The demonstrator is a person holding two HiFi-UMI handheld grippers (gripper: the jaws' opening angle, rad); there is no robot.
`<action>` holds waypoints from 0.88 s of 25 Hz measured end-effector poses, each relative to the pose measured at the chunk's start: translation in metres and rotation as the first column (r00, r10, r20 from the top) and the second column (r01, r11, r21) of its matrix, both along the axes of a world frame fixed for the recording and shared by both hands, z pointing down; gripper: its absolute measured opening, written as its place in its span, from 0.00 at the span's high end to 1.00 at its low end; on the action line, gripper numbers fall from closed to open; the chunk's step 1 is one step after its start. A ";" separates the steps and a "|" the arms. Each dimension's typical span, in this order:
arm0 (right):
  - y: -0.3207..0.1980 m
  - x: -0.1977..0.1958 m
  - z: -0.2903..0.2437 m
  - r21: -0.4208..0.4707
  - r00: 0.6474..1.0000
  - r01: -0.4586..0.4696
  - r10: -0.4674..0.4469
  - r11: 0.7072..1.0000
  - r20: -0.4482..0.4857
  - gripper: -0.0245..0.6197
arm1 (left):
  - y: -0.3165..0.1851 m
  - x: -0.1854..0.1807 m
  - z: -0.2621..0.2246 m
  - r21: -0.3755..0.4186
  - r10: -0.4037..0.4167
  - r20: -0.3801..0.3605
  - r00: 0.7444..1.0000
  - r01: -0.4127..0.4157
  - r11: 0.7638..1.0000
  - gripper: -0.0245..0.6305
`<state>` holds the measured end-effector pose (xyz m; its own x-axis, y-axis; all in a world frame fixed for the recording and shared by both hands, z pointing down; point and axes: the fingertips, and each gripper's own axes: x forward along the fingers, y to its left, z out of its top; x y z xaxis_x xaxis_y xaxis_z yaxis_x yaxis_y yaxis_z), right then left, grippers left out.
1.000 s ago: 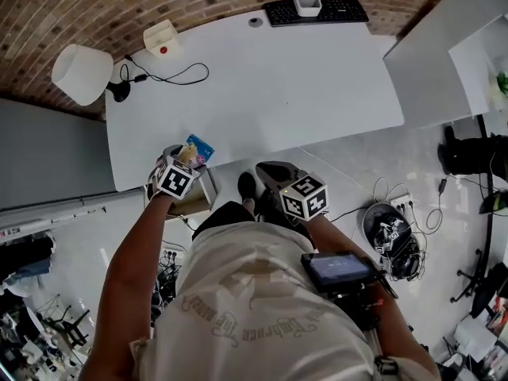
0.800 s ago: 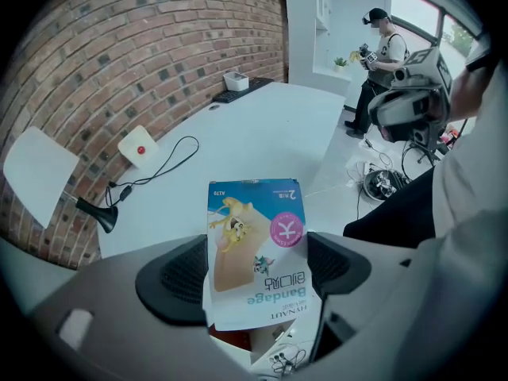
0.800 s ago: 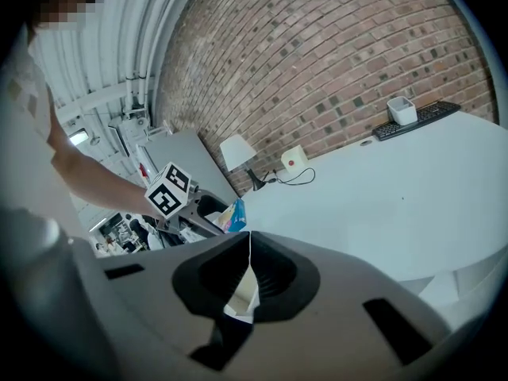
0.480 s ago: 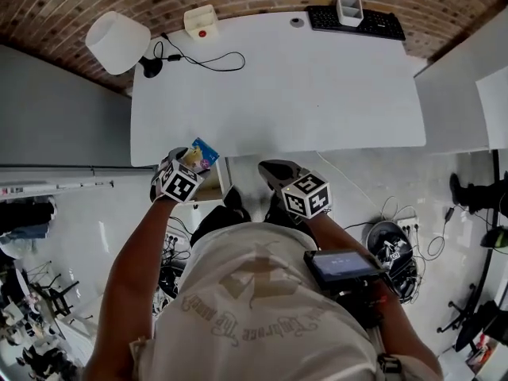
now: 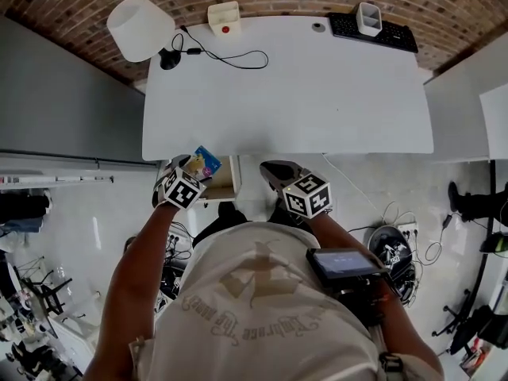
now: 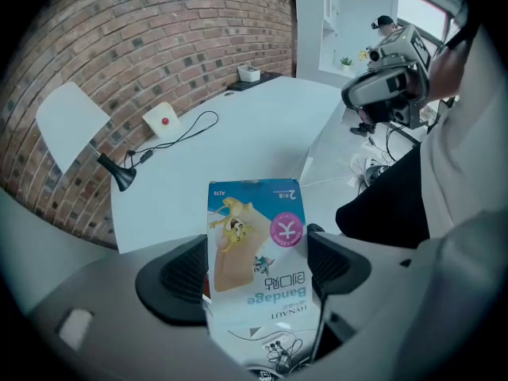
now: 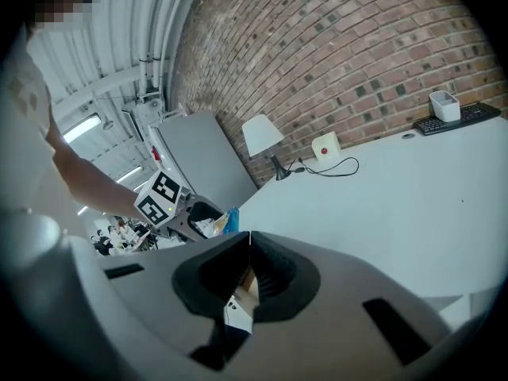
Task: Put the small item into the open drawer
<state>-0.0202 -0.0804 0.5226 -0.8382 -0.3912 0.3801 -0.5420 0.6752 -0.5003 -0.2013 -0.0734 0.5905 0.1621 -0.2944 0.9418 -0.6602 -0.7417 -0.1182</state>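
My left gripper (image 5: 193, 173) is shut on a small blue and white bandage box (image 5: 205, 162), just off the near edge of the white desk (image 5: 286, 94). The box hangs over the open drawer (image 5: 225, 186), whose tan inside shows under the desk edge. In the left gripper view the box (image 6: 252, 254) stands upright between the jaws of the left gripper (image 6: 255, 251), which press on both its sides. My right gripper (image 5: 270, 169) hovers right of the drawer. Its jaws meet with nothing between them (image 7: 249, 243). The right gripper view also shows the left gripper (image 7: 200, 214) with the box's blue edge (image 7: 231, 220).
At the desk's far edge stand a white lamp (image 5: 140, 27), a white box with a red button (image 5: 224, 18) with a black cable (image 5: 230, 55), and a keyboard (image 5: 379, 32) carrying a white cup (image 5: 369, 18). Cables and a power strip (image 5: 397, 235) lie on the floor at the right.
The left gripper with the box has drawn back from over the desk's edge to above the drawer. The head view has swung so the desk sits more centred. The right gripper has hardly moved.
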 end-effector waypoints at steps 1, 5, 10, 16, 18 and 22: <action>0.001 -0.006 -0.001 0.002 1.000 -0.004 0.005 1.000 -0.004 0.95 | 0.003 -0.006 0.001 -0.002 -0.001 -0.008 1.000 0.001 1.000 0.36; 0.008 -0.032 0.000 -0.003 0.999 -0.022 0.022 1.000 -0.028 0.95 | 0.015 -0.030 0.007 -0.007 0.011 -0.034 0.999 -0.011 1.000 0.36; 0.020 -0.061 0.005 -0.023 0.996 -0.061 0.060 0.998 -0.073 0.95 | 0.029 -0.059 0.015 -0.025 0.048 -0.064 0.997 -0.050 0.998 0.36; 0.035 -0.092 0.009 -0.032 0.988 -0.111 0.107 0.993 -0.109 0.95 | 0.043 -0.088 0.024 -0.032 0.100 -0.093 0.991 -0.103 0.994 0.36; 0.041 -0.104 0.011 -0.032 0.985 -0.129 0.125 0.991 -0.118 0.95 | 0.050 -0.100 0.027 -0.034 0.114 -0.101 0.988 -0.118 0.992 0.36; 0.053 -0.126 0.014 -0.024 0.977 -0.173 0.168 0.985 -0.135 0.95 | 0.068 -0.121 0.036 -0.044 0.143 -0.120 0.982 -0.149 0.988 0.36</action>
